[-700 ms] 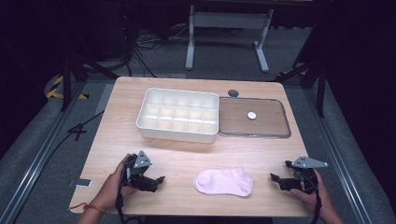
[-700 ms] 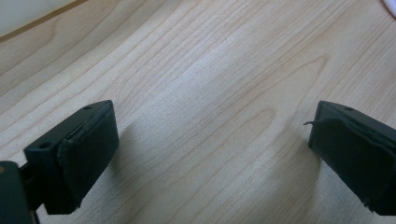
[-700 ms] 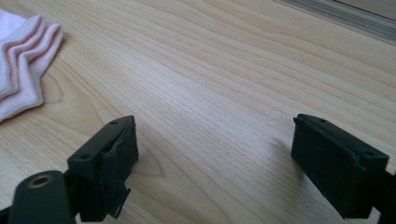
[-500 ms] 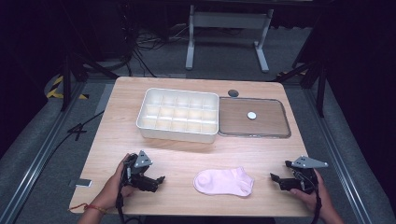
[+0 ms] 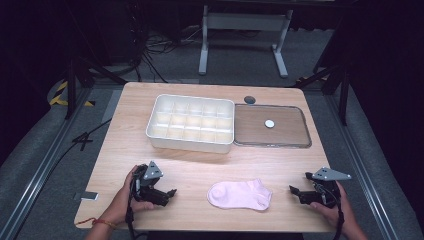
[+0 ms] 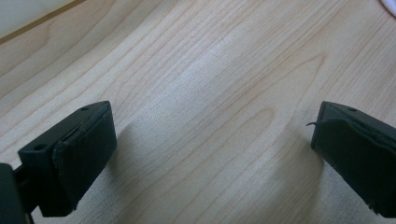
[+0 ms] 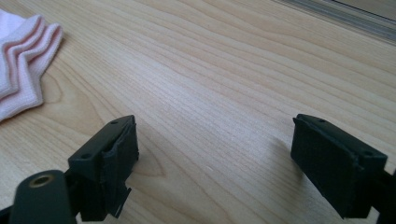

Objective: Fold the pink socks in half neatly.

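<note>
Left gripper (image 6: 210, 154): jaws spread wide, nothing between them, tips low over bare wood. Right gripper (image 7: 215, 163): jaws likewise spread wide and empty, low over the table (image 5: 200, 165).

From the right gripper view, the pink sock (image 7: 21, 60) lies ahead and to the left of the jaws, with bare wood between — its layered edges face the camera. In the left gripper view a sliver of pale fabric (image 6: 390, 3) shows at the top right corner, ahead and to the right of those jaws.

In the high view, the sock (image 5: 240, 195) lies flat on the near part of the table, between the two grippers. Its long axis runs left to right, so one end points toward the left gripper (image 5: 167, 194) and the other toward the right gripper (image 5: 295, 192). The right gripper appears slightly nearer to its end of the sock than the left — the gap on both sides is open wood.

Farther back stand a white compartment tray (image 5: 192, 122) and, just beside it on the right, a flat lid (image 5: 287, 127) with a small white disc (image 5: 269, 123) on it, both well apart from the sock.

Judgement: each gripper can reach its own end by closing inward along the sock's long axis.
</note>
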The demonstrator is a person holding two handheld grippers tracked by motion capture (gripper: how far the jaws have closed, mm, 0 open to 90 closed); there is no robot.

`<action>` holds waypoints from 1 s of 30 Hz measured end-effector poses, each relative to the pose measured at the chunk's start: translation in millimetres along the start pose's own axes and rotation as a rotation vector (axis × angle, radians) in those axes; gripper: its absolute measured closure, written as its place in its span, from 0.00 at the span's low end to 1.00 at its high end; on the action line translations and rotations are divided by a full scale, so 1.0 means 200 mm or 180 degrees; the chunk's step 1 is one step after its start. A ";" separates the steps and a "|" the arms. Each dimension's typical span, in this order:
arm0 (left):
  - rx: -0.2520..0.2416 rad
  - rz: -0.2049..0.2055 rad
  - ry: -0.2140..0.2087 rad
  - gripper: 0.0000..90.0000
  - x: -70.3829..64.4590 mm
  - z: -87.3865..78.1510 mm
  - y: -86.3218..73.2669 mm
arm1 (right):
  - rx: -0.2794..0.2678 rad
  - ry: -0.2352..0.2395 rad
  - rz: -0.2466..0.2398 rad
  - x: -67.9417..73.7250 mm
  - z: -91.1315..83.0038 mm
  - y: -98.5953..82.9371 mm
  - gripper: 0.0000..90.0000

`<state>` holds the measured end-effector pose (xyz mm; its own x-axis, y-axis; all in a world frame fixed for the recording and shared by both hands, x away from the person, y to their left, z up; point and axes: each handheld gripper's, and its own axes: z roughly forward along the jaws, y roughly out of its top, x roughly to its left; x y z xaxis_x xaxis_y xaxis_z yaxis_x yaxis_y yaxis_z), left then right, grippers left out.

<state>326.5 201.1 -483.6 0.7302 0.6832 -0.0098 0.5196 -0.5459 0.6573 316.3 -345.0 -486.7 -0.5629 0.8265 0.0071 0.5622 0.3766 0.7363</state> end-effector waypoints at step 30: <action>0.0003 0.0075 -0.0076 0.01 0.01 0.00 0.00 | -0.0394 0.0390 -0.0444 0.21 -0.03 0.22 0.43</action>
<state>328.5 201.8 -483.5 0.7526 0.6583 -0.0124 0.5025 -0.5622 0.6568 313.6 -297.4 -449.7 -0.7038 0.7100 -0.0240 0.3992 0.4233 0.8133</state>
